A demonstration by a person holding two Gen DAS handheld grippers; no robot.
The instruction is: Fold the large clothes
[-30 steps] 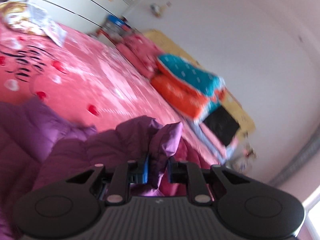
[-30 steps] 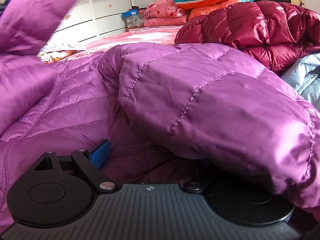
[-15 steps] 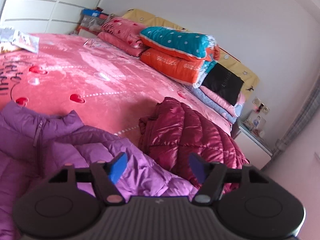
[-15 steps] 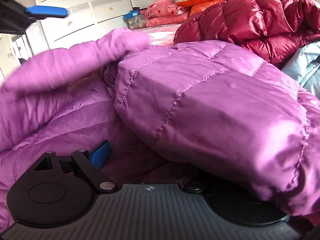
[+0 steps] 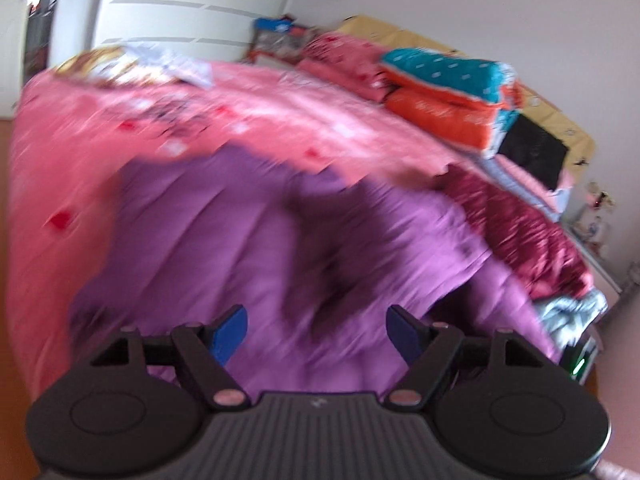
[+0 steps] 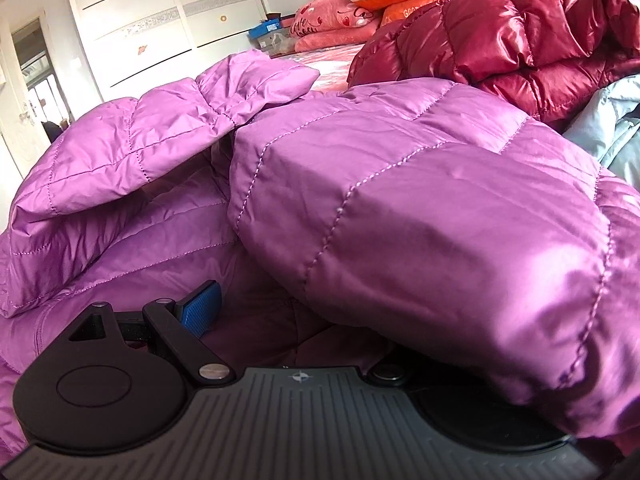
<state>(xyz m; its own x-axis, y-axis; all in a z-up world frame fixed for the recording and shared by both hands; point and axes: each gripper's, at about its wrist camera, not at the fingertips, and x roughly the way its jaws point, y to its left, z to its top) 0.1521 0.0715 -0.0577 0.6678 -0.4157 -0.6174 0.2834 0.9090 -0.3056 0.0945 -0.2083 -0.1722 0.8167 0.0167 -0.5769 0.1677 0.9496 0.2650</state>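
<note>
Left gripper [image 5: 318, 334] hangs above the purple jacket [image 5: 280, 248], jaws wide apart and nothing between them; they have just been opening. Its view is motion-blurred.

Right gripper [image 6: 300, 312] sits low against the purple jacket [image 6: 420, 208]. One blue pad [image 6: 200, 308] shows on the left; the other finger is buried under a padded fold of the jacket draped over the right side of the tool. Cannot tell how far these jaws are open or whether they pinch fabric.

The purple jacket lies spread on the near part of the pink bedspread [image 5: 120, 140], a sleeve [image 6: 160, 140] folded across its left half. Just beyond it on the right lies a dark red jacket [image 6: 520, 40], with a pale blue garment [image 6: 608, 128] beside that at the right edge.

Farther back, folded teal and orange quilts [image 5: 448, 84] are stacked at the head of the bed, pink pillows [image 6: 332, 24] left of them. White wardrobe [image 6: 160, 20] stands at far left.
</note>
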